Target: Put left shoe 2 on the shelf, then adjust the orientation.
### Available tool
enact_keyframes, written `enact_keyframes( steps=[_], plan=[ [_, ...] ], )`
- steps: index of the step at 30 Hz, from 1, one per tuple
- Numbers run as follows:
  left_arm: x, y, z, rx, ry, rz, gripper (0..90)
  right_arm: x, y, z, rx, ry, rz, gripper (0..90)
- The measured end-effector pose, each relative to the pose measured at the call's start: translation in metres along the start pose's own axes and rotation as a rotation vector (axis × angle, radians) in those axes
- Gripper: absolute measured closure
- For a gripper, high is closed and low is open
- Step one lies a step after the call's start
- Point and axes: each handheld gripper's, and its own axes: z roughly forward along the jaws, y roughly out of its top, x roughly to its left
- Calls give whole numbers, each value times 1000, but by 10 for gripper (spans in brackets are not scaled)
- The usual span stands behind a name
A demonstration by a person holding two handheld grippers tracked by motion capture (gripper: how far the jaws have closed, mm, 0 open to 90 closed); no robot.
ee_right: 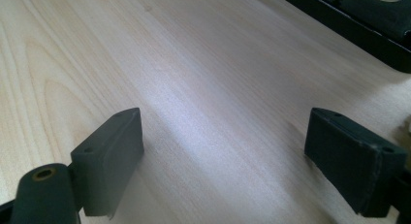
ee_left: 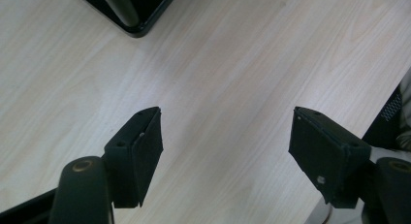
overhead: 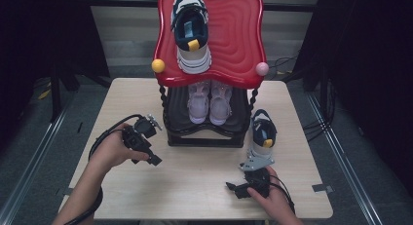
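Table (overhead: 195, 181) of pale wood carried everything, and the rack (overhead: 207, 132) stood at its far middle, so places below are given from that rack. Its red top shelf (overhead: 238, 40) held one navy and white sneaker (overhead: 191, 35), toe pointing away from the person. On the black lower shelf sat a pink pair (overhead: 209, 102), side by side and touching. Just to the right of the rack's front right post, on the tabletop, stood the matching navy shoe (overhead: 263, 132), upright and apart from the rack's base.

Nearer the person than the rack and to its right, the right gripper (ee_right: 223, 151) lay low over bare wood, its jaws spread wide with nothing between them; a dark edge of the rack's base crossed the top right corner of the right gripper view. From above, its grey plate seemed almost to touch the shoe's heel, though contact could not be told. To the rack's left front, the left gripper (ee_left: 225, 151) was likewise wide open and empty above the table, a corner of the rack showing beyond it.

By my reading, the step in hand was the approach to the loose shoe, with its partner already shelved. Next the right gripper would need to close on the heel or collar, lift clear of the post, and set the shoe beside its partner on the red shelf.
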Motion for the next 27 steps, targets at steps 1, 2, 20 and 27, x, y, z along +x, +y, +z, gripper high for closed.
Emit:
enact_keyframes(
  steps=[1,2,20,27],
  plan=[
    [0,0,2,3,-3,2,274,0,0,0,0,0,0,134],
    [0,-1,5,-4,-8,-1,274,0,0,0,0,0,0,134],
    [-8,-14,46,-55,-28,-7,271,0,0,0,4,1,1,134],
    [-10,-21,59,-88,-27,-10,268,0,0,0,4,1,1,134]
  ],
)
